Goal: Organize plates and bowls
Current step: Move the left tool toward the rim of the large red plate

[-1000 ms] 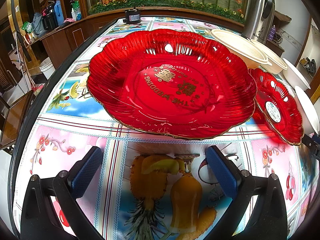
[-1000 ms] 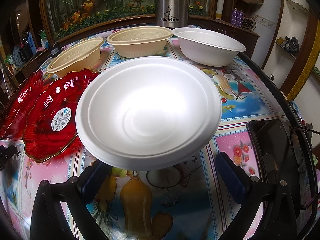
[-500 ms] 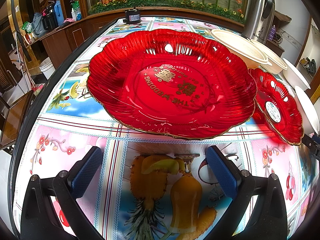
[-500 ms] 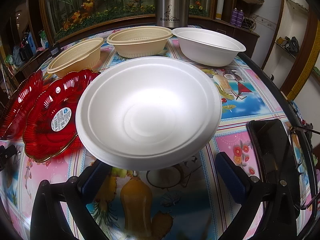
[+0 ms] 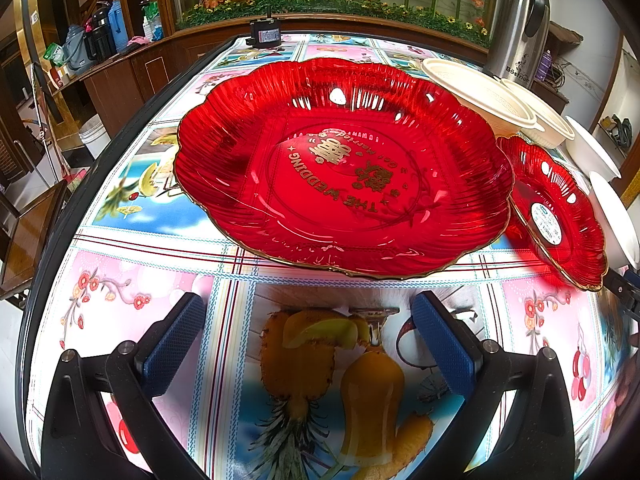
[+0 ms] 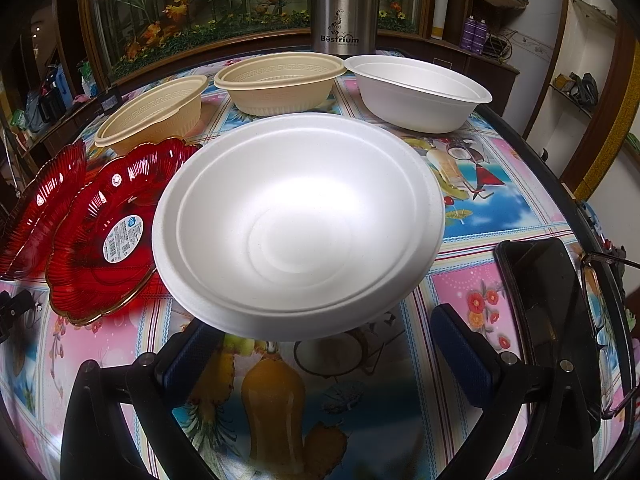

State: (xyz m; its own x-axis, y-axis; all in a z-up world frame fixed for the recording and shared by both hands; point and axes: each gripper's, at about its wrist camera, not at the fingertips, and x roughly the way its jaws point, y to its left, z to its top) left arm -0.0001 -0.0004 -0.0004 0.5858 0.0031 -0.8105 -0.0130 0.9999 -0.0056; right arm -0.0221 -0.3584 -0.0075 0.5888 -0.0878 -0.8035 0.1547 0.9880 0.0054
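My left gripper (image 5: 308,344) hangs low over the table (image 5: 132,296), jaws spread wide with nothing between them, the blue pads (image 5: 442,346) both clear of the large red plate (image 5: 340,168). That plate, with gold lettering in its centre, lies flat on the patterned cloth just ahead of the fingertips. To its right I see a smaller red plate (image 5: 556,212) with a round label, tilted, its edge lapping under or against the big one; I cannot tell which. My right gripper (image 6: 320,356) is likewise open and empty, set just short of a white foam bowl (image 6: 298,224) whose near rim overhangs the left pad. The small red plate (image 6: 100,236) sits just left of that bowl, partly tucked beneath its rim. Behind stand two beige bowls (image 6: 280,84) side by side and a second white bowl (image 6: 416,92), near a steel thermos (image 6: 346,4). A dark phone (image 6: 548,304) and spectacles (image 6: 604,280) lie at the right table edge.
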